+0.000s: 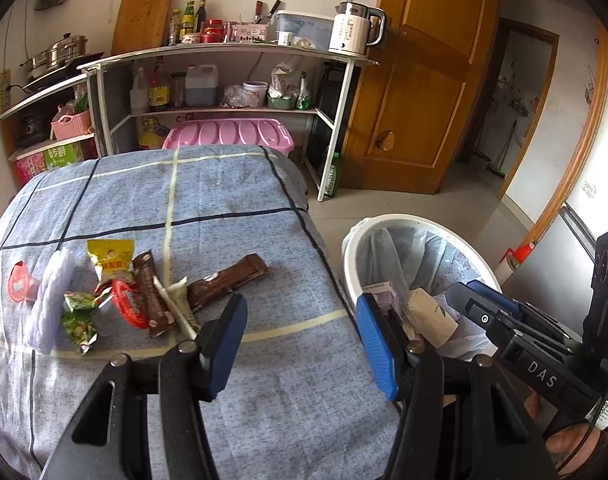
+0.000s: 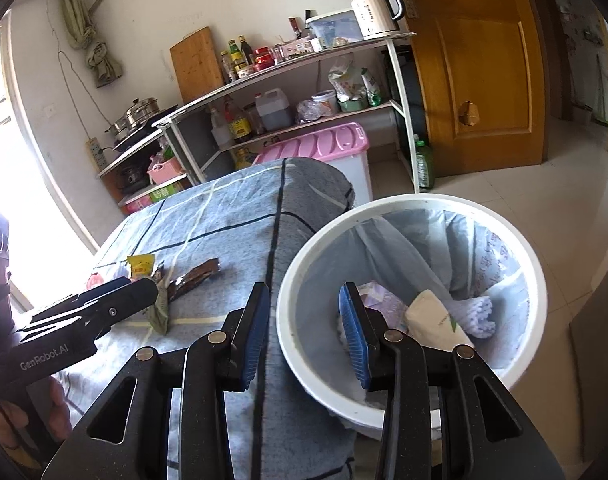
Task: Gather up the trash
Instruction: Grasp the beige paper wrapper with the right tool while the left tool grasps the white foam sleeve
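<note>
The tabletop [image 1: 232, 200], covered in a blue checked cloth, has bare room along its near and right-hand edges. The white waste bin [image 2: 383, 204] stands on the floor just beside that right-hand edge.

The bin is lined with a plastic bag and holds a cream packet [image 2: 437, 318], a pale purple wad [image 2: 481, 314] and a lilac carton [image 2: 377, 294].

Left of the bin, on the tabletop, lies the remaining trash: a brown wrapper [image 1: 228, 280], a yellow packet [image 1: 110, 258], a red-lidded cup [image 1: 128, 306] and a green wrapper [image 1: 78, 316].

The left tongs [image 1: 300, 344] point down over the tabletop edge nearest the bin, jaws partly apart, holding nothing. The right tongs [image 2: 304, 332] straddle the bin's near rim, jaws partly apart, empty.
</note>
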A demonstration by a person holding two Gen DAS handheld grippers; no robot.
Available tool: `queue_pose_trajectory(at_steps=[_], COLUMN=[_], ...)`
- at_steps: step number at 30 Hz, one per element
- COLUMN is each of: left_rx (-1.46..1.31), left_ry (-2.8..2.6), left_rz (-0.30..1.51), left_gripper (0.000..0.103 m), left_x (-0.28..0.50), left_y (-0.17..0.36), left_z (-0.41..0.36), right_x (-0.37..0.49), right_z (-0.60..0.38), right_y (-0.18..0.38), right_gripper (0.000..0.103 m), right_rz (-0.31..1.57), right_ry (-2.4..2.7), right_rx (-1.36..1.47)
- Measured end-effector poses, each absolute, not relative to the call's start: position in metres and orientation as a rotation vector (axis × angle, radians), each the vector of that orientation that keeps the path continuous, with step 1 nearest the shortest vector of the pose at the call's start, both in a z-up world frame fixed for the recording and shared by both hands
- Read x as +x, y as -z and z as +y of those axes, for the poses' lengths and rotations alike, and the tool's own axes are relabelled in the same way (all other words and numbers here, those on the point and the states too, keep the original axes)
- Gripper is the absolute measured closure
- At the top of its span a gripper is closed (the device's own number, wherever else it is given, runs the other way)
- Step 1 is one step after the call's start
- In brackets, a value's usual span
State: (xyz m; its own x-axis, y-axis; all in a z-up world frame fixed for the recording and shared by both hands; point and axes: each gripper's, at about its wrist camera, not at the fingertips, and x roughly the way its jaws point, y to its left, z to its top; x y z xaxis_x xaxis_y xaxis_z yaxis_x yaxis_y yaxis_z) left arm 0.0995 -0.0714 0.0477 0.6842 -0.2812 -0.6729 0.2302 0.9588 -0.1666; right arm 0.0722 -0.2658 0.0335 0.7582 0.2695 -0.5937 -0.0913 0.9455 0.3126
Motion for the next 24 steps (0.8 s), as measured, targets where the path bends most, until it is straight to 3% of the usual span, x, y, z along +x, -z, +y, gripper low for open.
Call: queue_pose_trajectory(at_steps=[4, 24], left_rx=[-0.108, -0.225], left_ry=[0.233, -0.033], left_rz=[0.767, 0.791], left_gripper=[0.044, 0.044], left_x=[0.096, 0.083], left_y=[-0.043, -0.013], left_z=[-0.039, 0.103], right_x=[0.077, 0.091], right_z=[-0.237, -0.108], right_y=[-0.031, -0.014], right_gripper=[0.057, 0.056], right_rz=[0.693, 0.757], right_ry=[-0.26, -0.486], right_rx=[0.254, 0.071])
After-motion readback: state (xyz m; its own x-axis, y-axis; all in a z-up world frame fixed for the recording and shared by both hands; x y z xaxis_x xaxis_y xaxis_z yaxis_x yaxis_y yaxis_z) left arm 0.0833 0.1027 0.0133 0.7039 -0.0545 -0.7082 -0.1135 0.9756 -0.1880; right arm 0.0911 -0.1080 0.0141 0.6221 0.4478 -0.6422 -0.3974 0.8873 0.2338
